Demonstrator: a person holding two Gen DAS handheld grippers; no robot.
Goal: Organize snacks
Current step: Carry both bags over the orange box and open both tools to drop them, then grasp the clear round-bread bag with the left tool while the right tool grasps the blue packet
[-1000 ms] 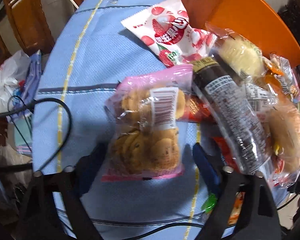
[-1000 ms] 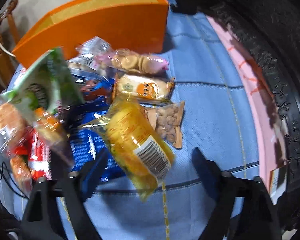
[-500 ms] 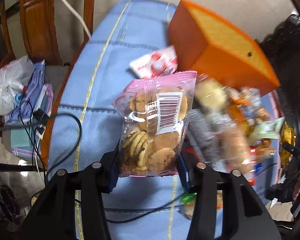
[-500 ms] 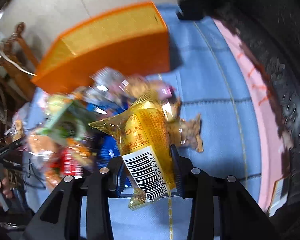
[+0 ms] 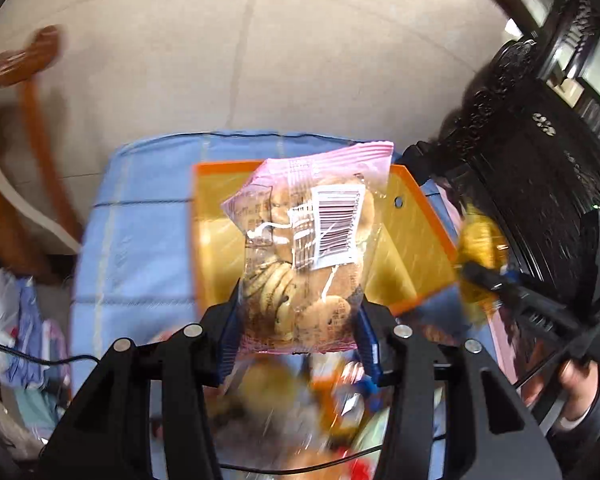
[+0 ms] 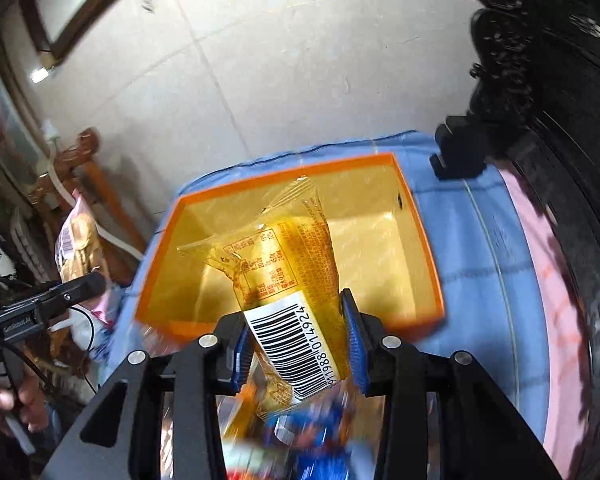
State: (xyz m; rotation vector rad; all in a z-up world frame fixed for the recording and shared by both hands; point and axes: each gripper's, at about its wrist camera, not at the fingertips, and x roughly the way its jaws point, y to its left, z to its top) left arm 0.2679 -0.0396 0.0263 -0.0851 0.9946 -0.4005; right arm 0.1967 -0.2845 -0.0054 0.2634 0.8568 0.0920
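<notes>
A: What is seen nearest in the left wrist view?

B: The left claw (image 5: 298, 332) is pressed onto the lower part of the cookie bag (image 5: 308, 256), which is held upright at the centre of the frame. A second ago that bag was lying on the table with the fingers spread wide on either side; it has since been pinched and lifted clear.

A: And on the other side?

B: The same change is shown. The right claw (image 6: 296, 344) is closed on the yellow packet (image 6: 288, 280), barcode end down, where a second ago the packet was resting on the heap. The remaining snacks (image 6: 300, 440) are left blurred at the bottom of the frame, under the fingers.

A: What lies beyond the two packs?

B: The orange box (image 6: 428, 256), open side up on the blue table (image 6: 484, 264), is now looked into from above; earlier only its outer wall was seen. Its bottom looks bare so far as can be told.

A: What is meant by that for the task?

B: Both picks are judged done, and the carry is nearly finished. Lowering and release into the box are probably what is left.
</notes>
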